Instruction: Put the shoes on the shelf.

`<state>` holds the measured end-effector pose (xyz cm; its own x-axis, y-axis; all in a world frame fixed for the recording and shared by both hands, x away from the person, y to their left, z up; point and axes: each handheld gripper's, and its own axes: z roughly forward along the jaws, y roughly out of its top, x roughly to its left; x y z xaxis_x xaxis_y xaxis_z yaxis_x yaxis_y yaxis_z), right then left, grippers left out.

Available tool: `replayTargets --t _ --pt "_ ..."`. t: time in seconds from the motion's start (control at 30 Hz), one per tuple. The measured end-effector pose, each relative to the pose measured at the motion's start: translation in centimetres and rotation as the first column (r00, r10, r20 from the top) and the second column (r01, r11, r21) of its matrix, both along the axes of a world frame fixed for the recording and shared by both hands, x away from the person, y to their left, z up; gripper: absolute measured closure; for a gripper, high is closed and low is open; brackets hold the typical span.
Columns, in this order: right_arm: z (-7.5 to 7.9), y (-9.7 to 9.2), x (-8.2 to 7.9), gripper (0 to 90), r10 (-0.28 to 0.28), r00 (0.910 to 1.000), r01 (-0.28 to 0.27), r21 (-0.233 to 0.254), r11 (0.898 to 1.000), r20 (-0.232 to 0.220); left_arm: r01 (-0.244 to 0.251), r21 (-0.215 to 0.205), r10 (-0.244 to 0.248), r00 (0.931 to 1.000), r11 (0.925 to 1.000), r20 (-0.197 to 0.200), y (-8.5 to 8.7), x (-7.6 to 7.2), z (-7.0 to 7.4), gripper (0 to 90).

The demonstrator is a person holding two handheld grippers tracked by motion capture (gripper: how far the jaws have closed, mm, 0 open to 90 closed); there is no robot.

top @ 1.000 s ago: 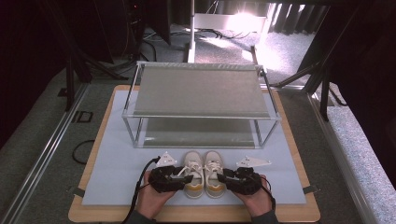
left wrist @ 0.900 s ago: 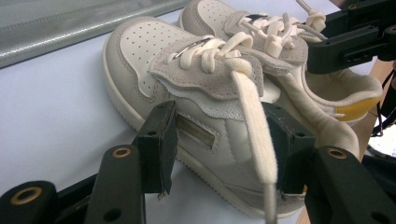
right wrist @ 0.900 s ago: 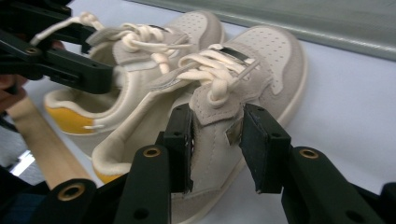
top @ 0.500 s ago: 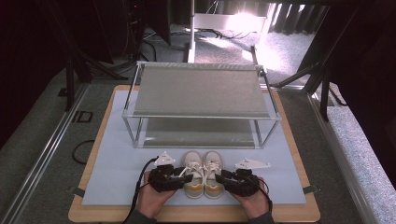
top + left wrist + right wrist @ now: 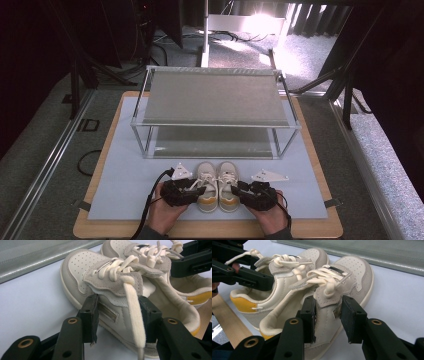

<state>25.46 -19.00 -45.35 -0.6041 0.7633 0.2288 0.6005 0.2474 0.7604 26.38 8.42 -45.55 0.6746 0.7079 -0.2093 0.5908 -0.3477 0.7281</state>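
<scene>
At the bottom of the high view, the left gripper (image 5: 196, 189) and right gripper (image 5: 241, 191) sit level, jaws closed, hands behind them.

Two cream sneakers (image 5: 216, 186) upright, touching, side by side.

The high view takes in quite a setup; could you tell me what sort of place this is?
Probably a recording studio or lab: a two-tier shelf rack on a mat-covered board, dark curtains and stands around, cables across the carpet.

High view overhead, facing forward-down; both tool views close, low, sharing shoes (image 5: 216, 185).
</scene>
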Motion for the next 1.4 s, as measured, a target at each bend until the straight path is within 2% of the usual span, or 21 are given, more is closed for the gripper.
replayTargets --t 0.23,0.33,0.43,0.57,0.67,0.77,0.83,0.9,1.03,1.13,1.4 --pt "-0.05 -0.15 0.06 64.5 0.000 1.0000 0.000 0.013 1.000 -0.006 0.015 0.023 -0.015 0.9999 0.9996 -0.003 0.02 -0.30 0.25 57.0" --pt "-0.01 -0.20 0.07 62.9 -0.001 1.0000 0.001 0.010 1.000 -0.008 0.006 0.009 -0.006 1.0000 0.9999 -0.004 0.01 -0.35 0.23 55.4" --pt "-0.07 -0.36 0.18 58.4 -0.016 0.9997 0.016 0.013 1.000 -0.018 -0.006 -0.030 0.006 0.9999 0.9995 -0.010 0.03 -0.33 0.10 51.1" --pt "-0.04 -0.09 0.12 58.4 -0.017 0.9997 0.017 -0.003 1.000 -0.021 -0.021 -0.032 0.021 0.9995 0.9993 -0.024 -0.15 -0.16 -0.07 47.8" --pt "0.01 0.28 0.25 56.6 -0.018 0.9992 0.016 -0.032 0.999 -0.036 -0.042 -0.058 0.039 0.9981 0.9974 -0.048 0.07 -0.01 -0.12 50.3" --pt "0.10 0.51 0.22 60.1 -0.021 0.9991 0.019 -0.047 0.999 -0.036 -0.055 -0.065 0.051 0.9968 0.9964 -0.062 0.03 0.02 -0.09 52.9" --pt "0.07 0.51 0.20 62.0 -0.023 0.9991 0.022 -0.039 0.999 -0.035 -0.052 -0.058 0.049 0.9972 0.9970 -0.057 -0.02 0.00 -0.05 54.5" --pt "-0.10 0.26 0.21 64.1 -0.027 0.9983 0.028 0.010 1.000 -0.050 -0.053 -0.086 0.047 0.9968 0.9949 -0.064 0.03 -0.04 -0.22 55.1" --pt "-0.17 0.14 0.14 65.6 -0.023 0.9985 0.025 0.036 0.999 -0.050 -0.061 -0.122 0.054 0.9968 0.9907 -0.059 0.25 -0.06 -0.29 55.7" --pt "-0.27 -0.01 0.06 66.5 -0.027 0.9982 0.030 0.061 0.998 -0.053 -0.062 -0.129 0.056 0.9970 0.9897 -0.053 0.26 -0.07 -0.14 55.7" --pt "-0.08 -0.14 -0.09 67.0 -0.028 0.9987 0.032 0.084 0.996 -0.043 -0.072 -0.143 0.065 0.9965 0.9870 -0.052 0.33 -0.17 0.08 55.8"
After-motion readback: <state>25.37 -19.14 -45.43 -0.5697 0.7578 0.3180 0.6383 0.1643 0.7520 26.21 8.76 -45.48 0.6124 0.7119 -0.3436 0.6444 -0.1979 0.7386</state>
